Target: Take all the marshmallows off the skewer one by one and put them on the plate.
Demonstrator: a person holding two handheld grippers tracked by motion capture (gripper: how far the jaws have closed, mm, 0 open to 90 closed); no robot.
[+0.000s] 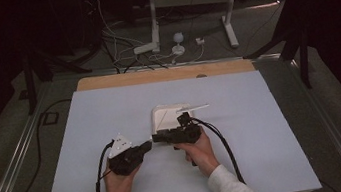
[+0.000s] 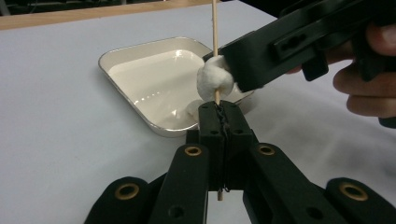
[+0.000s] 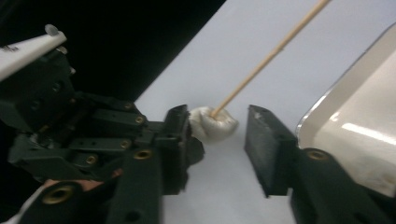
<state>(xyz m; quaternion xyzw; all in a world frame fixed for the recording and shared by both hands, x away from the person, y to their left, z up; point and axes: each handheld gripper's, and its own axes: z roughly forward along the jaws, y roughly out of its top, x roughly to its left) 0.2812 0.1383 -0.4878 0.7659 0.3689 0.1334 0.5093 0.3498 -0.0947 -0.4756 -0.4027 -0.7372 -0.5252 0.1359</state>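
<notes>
A thin wooden skewer (image 2: 215, 28) stands upright, and my left gripper (image 2: 218, 111) is shut on its lower part. A white marshmallow (image 2: 213, 82) is threaded on the skewer just above those jaws. My right gripper (image 3: 215, 127) is open, one jaw on each side of the marshmallow (image 3: 213, 122); in the left gripper view one jaw looks pressed against it. A white enamel tray (image 2: 140, 70) lies just behind, with a second white lump (image 2: 191, 109) near its front rim. In the high view both grippers (image 1: 149, 145) (image 1: 157, 138) meet tip to tip at the front edge of the tray (image 1: 161, 113).
A white sheet (image 1: 87, 128) covers the table, with a wooden strip (image 1: 165, 74) along the far edge. Beyond it are desk legs and cables on the floor (image 1: 172, 50). Black cables trail from both grippers toward the person.
</notes>
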